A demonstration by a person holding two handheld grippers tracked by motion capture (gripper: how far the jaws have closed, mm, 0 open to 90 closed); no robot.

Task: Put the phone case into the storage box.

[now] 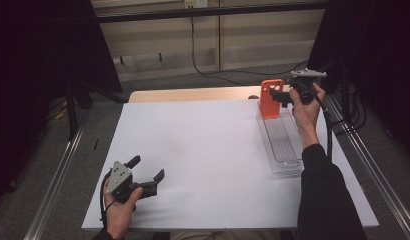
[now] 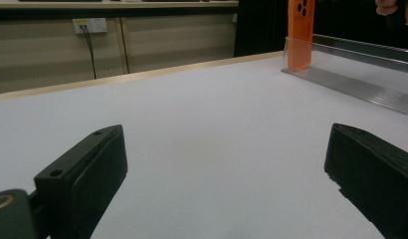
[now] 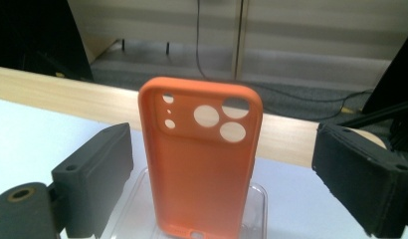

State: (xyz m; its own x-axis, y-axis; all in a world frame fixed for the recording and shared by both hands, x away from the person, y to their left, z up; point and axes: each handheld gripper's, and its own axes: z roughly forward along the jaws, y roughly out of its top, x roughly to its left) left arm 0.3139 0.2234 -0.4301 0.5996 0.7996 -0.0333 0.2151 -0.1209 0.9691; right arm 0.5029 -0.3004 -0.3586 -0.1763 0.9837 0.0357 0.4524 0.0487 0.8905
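An orange phone case (image 1: 271, 98) stands upright in the far end of a clear ribbed plastic tray (image 1: 285, 145) at the right of the table. My right gripper (image 1: 277, 96) is held level just behind the case. In the right gripper view its jaws stand open on either side of the case (image 3: 202, 159), each with a visible gap to it. My left gripper (image 1: 148, 167) rests low over the white sheet at the near left, open with nothing between its jaws (image 2: 222, 164). From there the case (image 2: 300, 32) and tray (image 2: 356, 84) show far off at the right.
A white sheet (image 1: 203, 150) covers most of the wooden table (image 1: 193, 93). Metal rails (image 1: 58, 170) run along both sides. Beyond the far edge lie a floor cable (image 1: 228, 75) and a wall; dark curtains flank the scene.
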